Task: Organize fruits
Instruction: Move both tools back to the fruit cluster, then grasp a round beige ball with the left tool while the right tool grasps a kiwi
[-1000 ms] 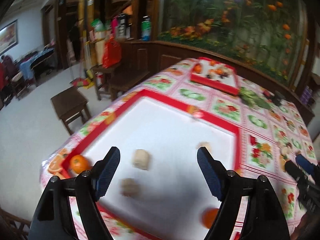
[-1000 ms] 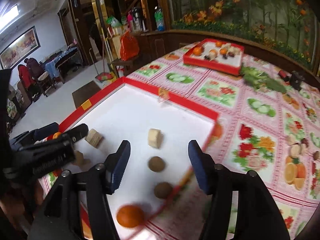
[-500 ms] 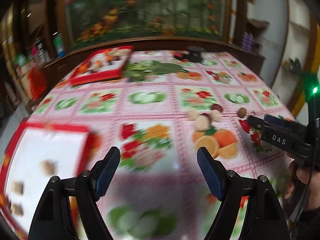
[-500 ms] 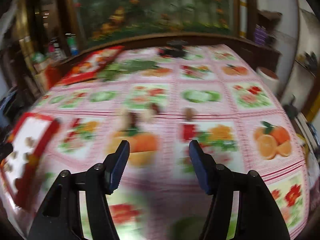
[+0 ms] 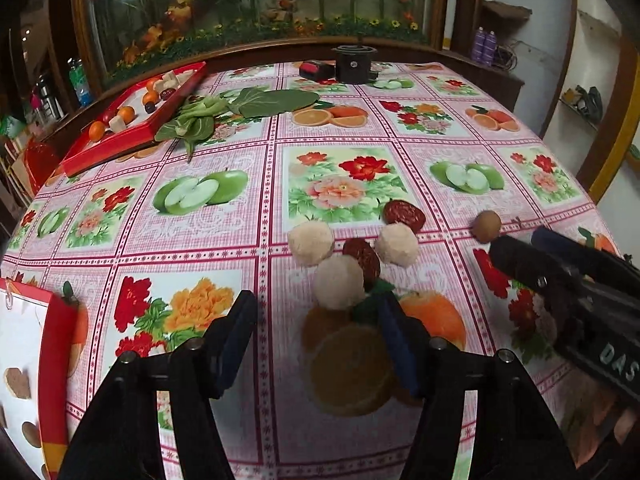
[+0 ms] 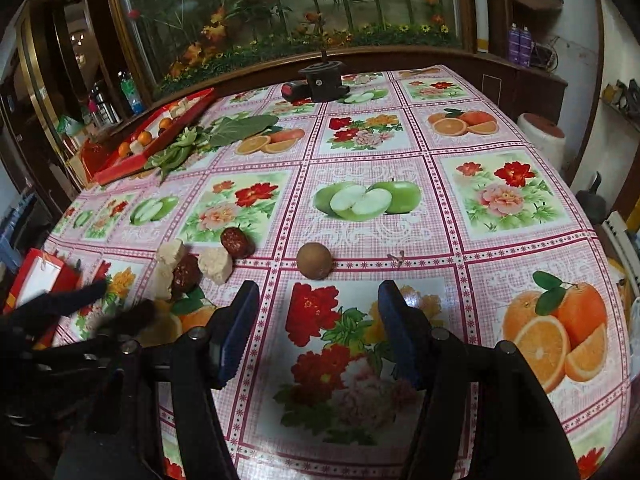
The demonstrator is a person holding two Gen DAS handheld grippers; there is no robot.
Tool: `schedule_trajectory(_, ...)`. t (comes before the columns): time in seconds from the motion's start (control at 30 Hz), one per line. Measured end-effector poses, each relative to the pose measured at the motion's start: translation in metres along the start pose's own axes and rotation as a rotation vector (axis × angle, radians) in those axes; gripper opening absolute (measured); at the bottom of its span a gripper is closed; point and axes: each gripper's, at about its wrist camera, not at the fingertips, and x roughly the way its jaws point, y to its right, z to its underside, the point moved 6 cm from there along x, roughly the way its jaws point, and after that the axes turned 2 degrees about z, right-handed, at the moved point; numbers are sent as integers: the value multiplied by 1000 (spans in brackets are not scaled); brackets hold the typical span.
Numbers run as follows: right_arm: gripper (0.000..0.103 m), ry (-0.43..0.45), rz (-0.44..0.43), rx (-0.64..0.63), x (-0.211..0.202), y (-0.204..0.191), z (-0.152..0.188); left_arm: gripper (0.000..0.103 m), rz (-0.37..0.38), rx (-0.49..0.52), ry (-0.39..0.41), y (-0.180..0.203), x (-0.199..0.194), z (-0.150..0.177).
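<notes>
A cluster lies on the flowered tablecloth: three pale round pieces [image 5: 339, 281] and two dark red dates [image 5: 403, 213], also seen in the right wrist view [image 6: 238, 242]. A brown round fruit [image 6: 314, 260] lies alone to their right [image 5: 485, 225]. My left gripper [image 5: 318, 320] is open and empty just short of the nearest pale piece. My right gripper [image 6: 318, 312] is open and empty just short of the brown fruit. The corner of the near red-rimmed tray [image 5: 56, 344] shows at lower left.
A second red tray [image 5: 120, 136] with oranges and other pieces stands at the far left. Green leaves [image 5: 224, 110] lie beside it. A black device [image 5: 354, 64] and a red box [image 5: 316, 69] sit at the far edge.
Both grippers have swung right, away from the near white tray, and now face the loose pieces on the tablecloth. Both stay open and empty.
</notes>
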Motion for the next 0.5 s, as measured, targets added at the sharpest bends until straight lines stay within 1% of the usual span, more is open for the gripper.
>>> schedule_trajectory(0.07,63,4,-19,1,0,-1,-1,62,-12,-4,1,1,2,-3)
schedule_trajectory(0.1,63,2,-26,3,0,-1,-1,59,-13,-5,2,1,3,-4)
schedule_trajectory(0.17,63,0,-40,7,0,-1,-1,50,-17,-1,6,3,4,-6)
schedule_trajectory(0.23,63,-7,-44,11,2,0,-1,35,-24,-7,11,1,3,-6)
schedule_trajectory(0.3,63,-12,-35,9,5,1,-3,27,-25,-21,15,-3,4,-8)
schedule_trajectory(0.37,63,-19,-15,-15,11,0,-8,27,-13,-32,18,-5,4,-9)
schedule_trajectory(0.43,63,-51,-6,-40,22,-2,-10,26,-5,-36,19,-6,5,-10)
schedule_trajectory(0.5,63,-71,9,-36,29,-1,-12,26,5,-40,19,-6,5,-10)
